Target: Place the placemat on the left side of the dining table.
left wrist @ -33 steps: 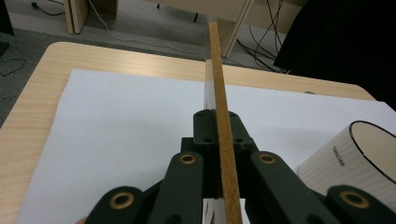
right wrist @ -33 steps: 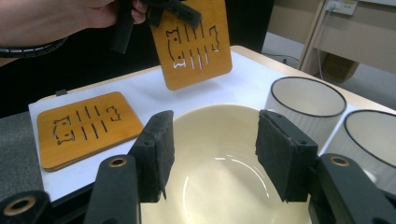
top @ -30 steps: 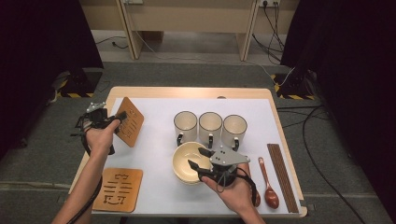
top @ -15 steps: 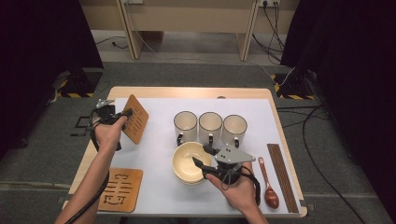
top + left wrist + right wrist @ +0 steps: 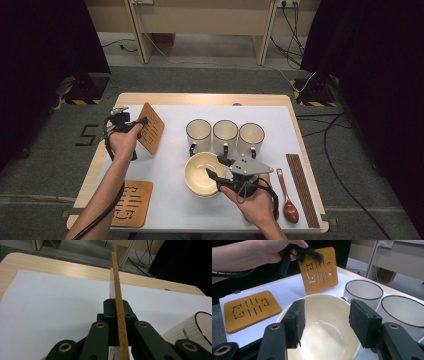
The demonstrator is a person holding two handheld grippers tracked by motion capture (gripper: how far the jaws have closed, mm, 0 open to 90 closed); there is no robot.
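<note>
My left gripper point(image 5: 140, 122) is shut on a thin wooden coaster point(image 5: 151, 127) with cut-out slots and holds it tilted above the white mat at the far left. In the left gripper view the coaster point(image 5: 117, 290) stands edge-on between the jaws point(image 5: 116, 303). The right gripper view shows that hand, the left gripper point(image 5: 312, 253) and the coaster point(image 5: 319, 270) beyond the bowl. My right gripper point(image 5: 216, 167) is open at the right rim of a cream bowl point(image 5: 200, 175). Its pads point(image 5: 297, 320) stand apart over the bowl point(image 5: 322, 305) and press on nothing.
A second coaster point(image 5: 131, 202) lies flat at the front left. Three cream mugs point(image 5: 225, 134) stand in a row behind the bowl. A wooden spoon point(image 5: 287, 197) and dark chopsticks point(image 5: 301, 187) lie at the right edge of the white mat point(image 5: 170, 160).
The left hand has carried the coaster a little to the right, toward the mugs. The right gripper has stayed at the bowl.
</note>
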